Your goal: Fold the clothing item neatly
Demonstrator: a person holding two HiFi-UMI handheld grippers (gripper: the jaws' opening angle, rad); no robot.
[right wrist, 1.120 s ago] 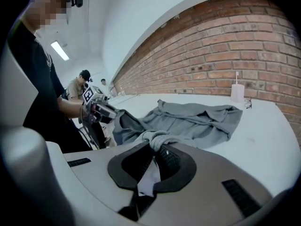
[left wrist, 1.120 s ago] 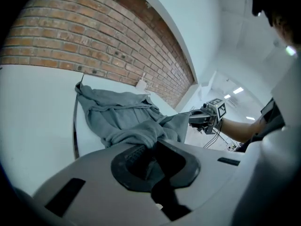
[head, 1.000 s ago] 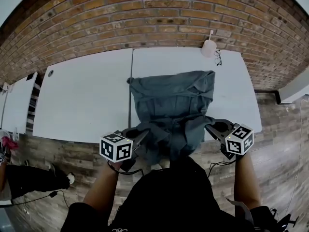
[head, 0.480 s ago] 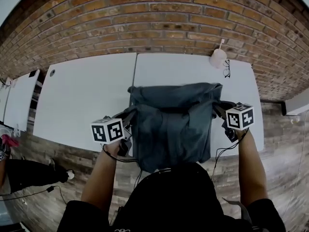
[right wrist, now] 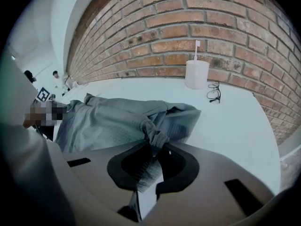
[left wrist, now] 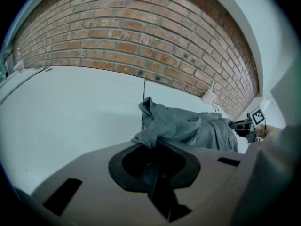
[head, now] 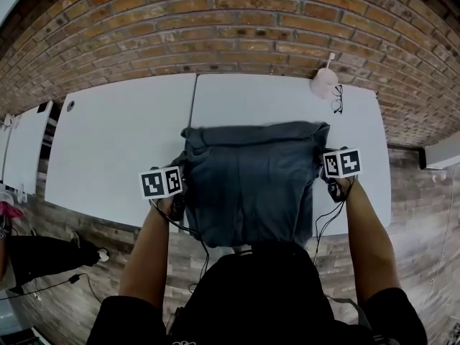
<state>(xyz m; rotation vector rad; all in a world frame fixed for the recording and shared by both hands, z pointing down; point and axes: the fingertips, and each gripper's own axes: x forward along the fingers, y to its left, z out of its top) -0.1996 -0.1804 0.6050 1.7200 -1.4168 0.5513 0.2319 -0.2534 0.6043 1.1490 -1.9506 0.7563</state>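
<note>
Two-sided pinch on grey clothing item [head: 248,185], spread flat on white surface [head: 115,149].
Held at its left edge by L gripper [head: 182,172], jaws nearly together w/ a bunch of cloth squeezed between; held at right edge by R gripper [head: 320,167], same narrow clamp on a wad of fabric. Laid out as rough rectangle over the seam btw two surface panels, far edge doubled over & wrinkled, near edge reaching just past front rim toward the person. Farther back, close to brick wall [head: 215,20]: pale cup [head: 323,85] w/ a stick [head: 330,61] standing in it, glasses [head: 336,100] just beside cup, both apart from the cloth.
</note>
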